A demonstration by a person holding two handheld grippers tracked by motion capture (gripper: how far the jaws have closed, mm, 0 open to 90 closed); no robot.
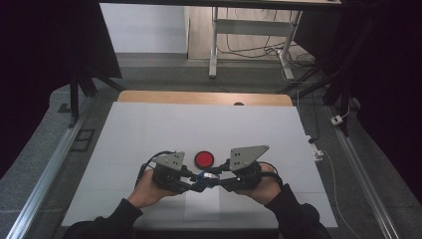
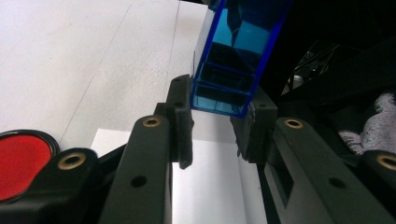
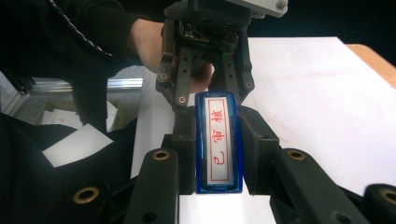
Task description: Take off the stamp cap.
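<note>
The right gripper (image 1: 215,175) and left gripper (image 1: 195,180) meet over the table (image 1: 149,129), near a red pad (image 1: 204,159). Left gripper view: jaws clamp the blue stamp (image 2: 224,79). Right gripper view: jaws clamp its body; keep both grips square, pull along its axis.

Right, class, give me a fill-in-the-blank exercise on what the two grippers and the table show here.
1. The stamp gripped between the two grippers has a body coloured ____.
2. The characters on the stamp's white label are printed in ____.
3. The round red ink pad lies on the ____ table cover.
4. The left gripper and the right gripper both hold the ____.

Missing words: blue; red; white; stamp
</note>
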